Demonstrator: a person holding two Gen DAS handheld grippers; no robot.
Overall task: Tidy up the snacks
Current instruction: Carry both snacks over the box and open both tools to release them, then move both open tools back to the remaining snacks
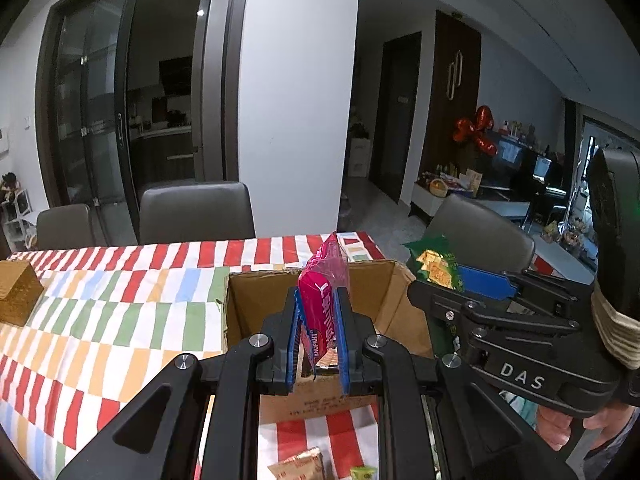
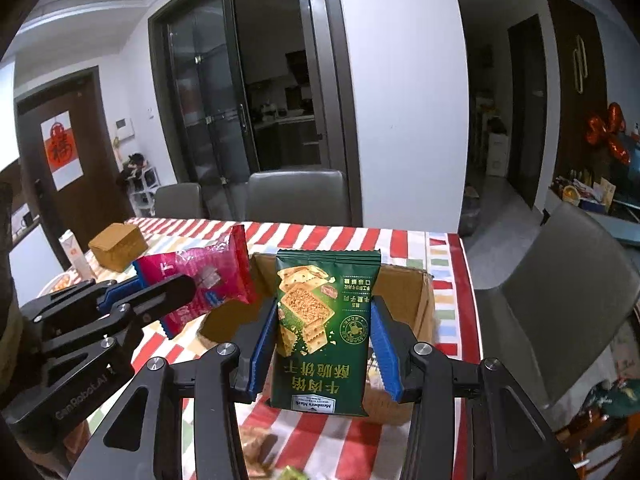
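Note:
My left gripper [image 1: 318,312] is shut on a pink snack packet [image 1: 322,304], held upright above the near side of an open cardboard box [image 1: 256,300]. My right gripper [image 2: 324,320] is shut on a green cracker packet [image 2: 320,328], held upright over the same box [image 2: 404,300]. In the left wrist view the right gripper [image 1: 460,280] holds the green packet [image 1: 436,266] over the box's right rim. In the right wrist view the left gripper [image 2: 160,292] with the pink packet [image 2: 200,280] is to the left.
The striped tablecloth [image 1: 120,300] covers the table. A brown woven box [image 1: 18,296] stands at the left. Loose snack packets [image 1: 300,464] lie near the front edge. Grey chairs [image 1: 196,212] stand behind and right of the table.

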